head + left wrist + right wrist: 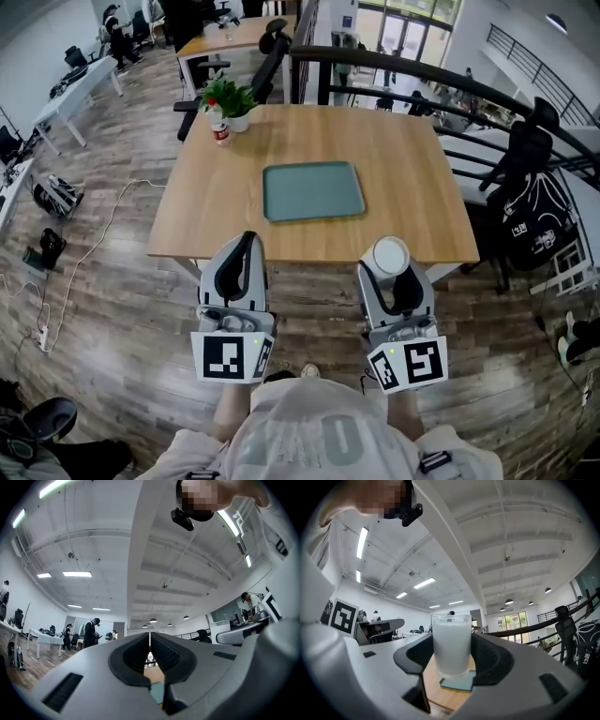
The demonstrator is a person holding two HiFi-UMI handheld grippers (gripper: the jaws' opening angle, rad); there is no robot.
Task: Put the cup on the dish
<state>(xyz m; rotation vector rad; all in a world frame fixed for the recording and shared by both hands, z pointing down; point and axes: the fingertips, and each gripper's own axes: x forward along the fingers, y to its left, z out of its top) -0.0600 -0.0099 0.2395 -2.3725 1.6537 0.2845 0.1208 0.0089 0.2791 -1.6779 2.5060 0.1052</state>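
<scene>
A frosted white cup (pixel 451 644) stands upright between the jaws of my right gripper (pixel 452 656), which is shut on it; in the head view the cup (pixel 390 255) shows from above, held in the right gripper (pixel 392 272) short of the table's near edge. The dish is a flat teal tray (pixel 313 190) lying in the middle of the wooden table (pixel 412 178), ahead of both grippers. My left gripper (pixel 240 255) is shut with nothing in it, its jaws (pixel 150 654) pressed together. A corner of the teal tray (pixel 459 683) peeks below the cup.
A small potted plant (pixel 228 100) and a red-and-white can (pixel 220 134) stand at the table's far left corner. A black railing (pixel 450 75) runs behind the table. An office chair (pixel 525 187) stands to the right, cables (pixel 84 253) lie on the floor at left.
</scene>
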